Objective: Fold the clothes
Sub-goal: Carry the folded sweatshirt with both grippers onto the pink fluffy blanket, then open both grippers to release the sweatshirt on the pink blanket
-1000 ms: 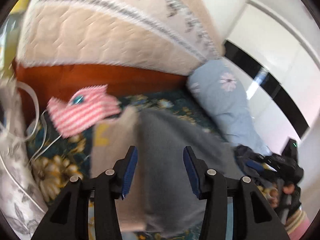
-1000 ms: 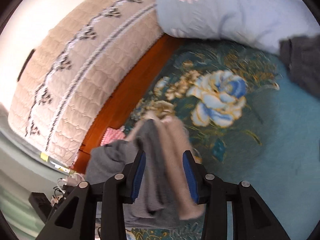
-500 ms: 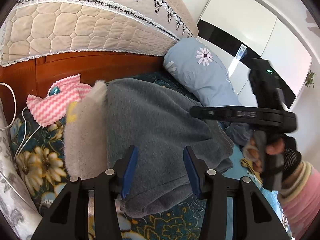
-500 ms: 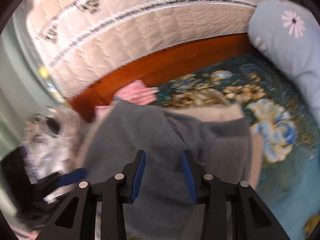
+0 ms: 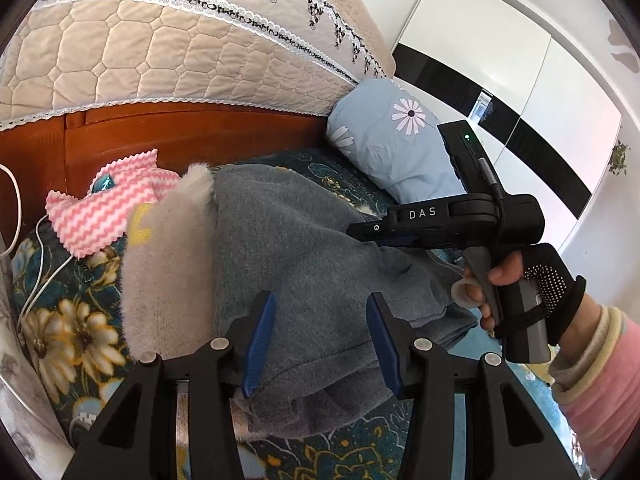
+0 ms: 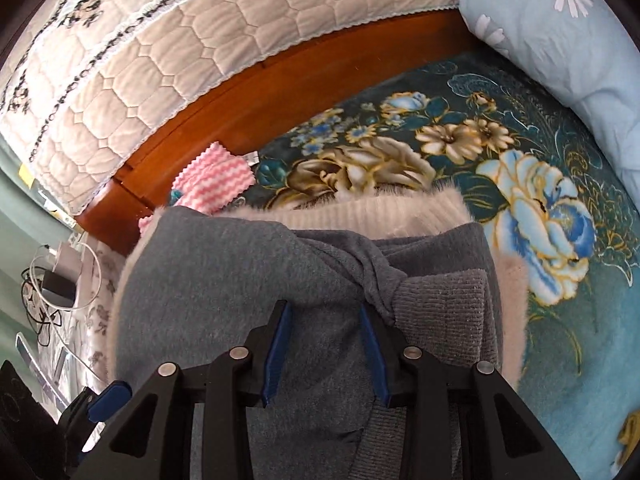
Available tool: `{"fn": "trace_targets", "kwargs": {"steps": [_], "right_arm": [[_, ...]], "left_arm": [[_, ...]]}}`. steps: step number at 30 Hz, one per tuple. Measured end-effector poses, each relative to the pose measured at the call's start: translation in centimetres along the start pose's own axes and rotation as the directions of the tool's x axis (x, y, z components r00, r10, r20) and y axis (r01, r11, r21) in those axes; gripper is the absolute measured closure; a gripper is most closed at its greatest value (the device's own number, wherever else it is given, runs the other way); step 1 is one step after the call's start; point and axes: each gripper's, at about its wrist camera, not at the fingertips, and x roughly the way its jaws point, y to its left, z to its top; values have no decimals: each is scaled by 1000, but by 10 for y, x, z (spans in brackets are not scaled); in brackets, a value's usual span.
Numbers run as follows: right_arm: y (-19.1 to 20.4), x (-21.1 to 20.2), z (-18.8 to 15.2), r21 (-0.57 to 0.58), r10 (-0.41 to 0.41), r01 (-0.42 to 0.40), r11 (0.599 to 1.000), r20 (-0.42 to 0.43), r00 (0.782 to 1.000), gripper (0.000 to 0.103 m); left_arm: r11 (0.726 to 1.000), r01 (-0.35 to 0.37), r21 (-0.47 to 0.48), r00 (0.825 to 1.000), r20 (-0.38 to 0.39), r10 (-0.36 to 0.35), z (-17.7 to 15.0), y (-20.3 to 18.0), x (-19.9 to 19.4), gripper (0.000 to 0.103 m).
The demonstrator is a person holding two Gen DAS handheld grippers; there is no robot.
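Left wrist view: the left hand-held gripper (image 5: 320,340) hangs with its jaws spread wide over a grey garment (image 5: 296,264), gripping nothing. The garment lies folded on the bed (image 5: 52,320), on top of a fuzzy beige garment (image 5: 168,264). The right hand-held gripper (image 5: 360,232) reaches in from the side, a gloved hand (image 5: 532,292) on its handle; its jaws can't be read here. One pink cloth (image 5: 108,208) sits by the headboard, one blue pillow (image 5: 396,152) behind. Right wrist view: the right hand-held gripper (image 6: 324,344) shows jaws parted, empty, just above the grey garment (image 6: 224,280); beige fuzz (image 6: 384,212) peeks past its far edge. Two garments, stacked. Looks like a fold just laid or about to be tidied; any next grip needs an edge pinched cleanly, one layer only.
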Motion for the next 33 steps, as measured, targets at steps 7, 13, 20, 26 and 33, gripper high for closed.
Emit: {"fn": "trace_targets", "kwargs": {"steps": [7,13,20,26,33], "right_arm": [[11,-25,-27,-40,-24,28,999,84,996,56],[20,-73,-86,-109,24,6,994,269,963,38],[15,-86,-166,-126,21,26,992,362,932,28],[-5,-56,-194,-39,-29,46,998,364,931,17],[-32,-29,-183,106,-58,23,994,337,940,0]], "left_arm": [[993,-13,-113,1000,23,16,-2,-13,-23,54],[990,-22,-142,998,60,31,-31,-41,-41,53],[979,-117,-170,992,19,121,-73,-60,-32,53],[964,-201,-176,979,-9,203,-92,-59,-3,53],[954,-232,-190,972,-69,223,-98,-50,18,46]]}}
